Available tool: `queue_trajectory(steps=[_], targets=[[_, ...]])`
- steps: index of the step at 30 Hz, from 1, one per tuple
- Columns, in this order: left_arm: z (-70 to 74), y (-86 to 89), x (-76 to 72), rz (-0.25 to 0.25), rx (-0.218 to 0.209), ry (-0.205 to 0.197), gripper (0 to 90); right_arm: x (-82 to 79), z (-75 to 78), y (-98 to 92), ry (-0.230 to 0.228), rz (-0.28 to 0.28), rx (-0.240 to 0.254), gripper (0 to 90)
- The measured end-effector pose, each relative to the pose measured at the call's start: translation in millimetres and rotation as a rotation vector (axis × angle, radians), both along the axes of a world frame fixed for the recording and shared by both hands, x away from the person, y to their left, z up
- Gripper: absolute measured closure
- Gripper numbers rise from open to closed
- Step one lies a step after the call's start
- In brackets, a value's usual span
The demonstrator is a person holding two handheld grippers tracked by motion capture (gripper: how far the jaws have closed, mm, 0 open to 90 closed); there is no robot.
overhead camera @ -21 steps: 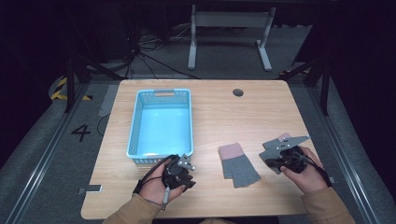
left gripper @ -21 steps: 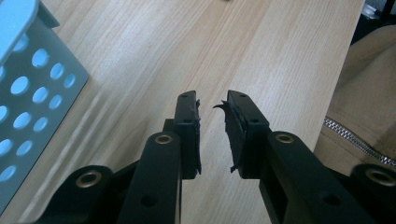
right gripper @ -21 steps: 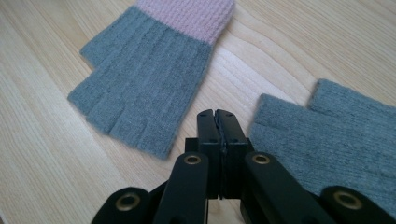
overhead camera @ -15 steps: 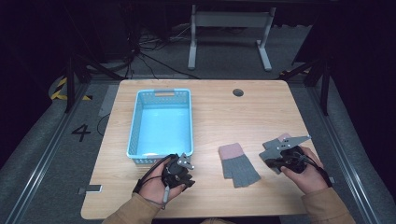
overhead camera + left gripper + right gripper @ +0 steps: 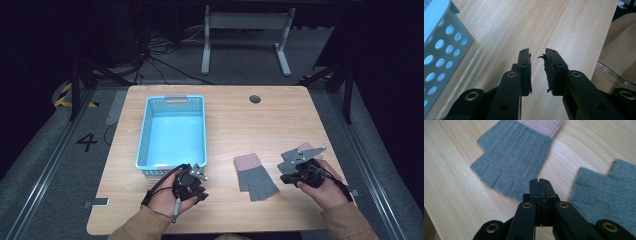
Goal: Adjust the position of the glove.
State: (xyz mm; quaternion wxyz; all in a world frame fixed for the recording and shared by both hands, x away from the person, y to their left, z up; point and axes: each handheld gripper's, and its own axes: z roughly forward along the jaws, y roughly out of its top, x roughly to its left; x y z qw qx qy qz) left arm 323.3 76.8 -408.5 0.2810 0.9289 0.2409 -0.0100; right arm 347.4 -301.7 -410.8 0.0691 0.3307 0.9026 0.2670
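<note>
A grey fingerless glove (image 5: 256,176) with a pink cuff lies flat near the table's front edge, also in the right gripper view (image 5: 514,165). A second grey glove (image 5: 292,155) lies to its right, partly under my right gripper (image 5: 296,175); its grey knit (image 5: 604,195) fills the right side of that view. My right gripper (image 5: 540,180) is shut, pads touching, empty, low over bare wood between the two gloves. My left gripper (image 5: 194,184) rests by the basket's near corner. Its jaws (image 5: 537,53) are drawn together to a narrow slit with nothing in it.
A light blue perforated basket (image 5: 145,135) stands empty at the table's left, its wall (image 5: 439,50) close beside my left gripper. The wooden table (image 5: 240,125) has a cable hole (image 5: 255,99) at the back. A tan sleeve (image 5: 621,50) lies at the front edge.
</note>
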Motion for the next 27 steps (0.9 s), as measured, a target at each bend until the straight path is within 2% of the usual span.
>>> queue_trajectory(steps=[11,21,27], targets=[[-0.5,1.2,1.9,-0.002,0.004,-0.005,75.9,2.6,-13.8,7.9,0.041,0.019,-0.036,90.0],[-0.6,1.2,1.9,-0.001,0.004,-0.006,76.5,4.7,-21.5,10.9,0.056,0.006,-0.060,90.0],[-0.8,1.6,2.1,0.002,0.002,-0.004,76.4,4.0,-25.7,17.8,0.074,0.035,-0.072,90.0]])
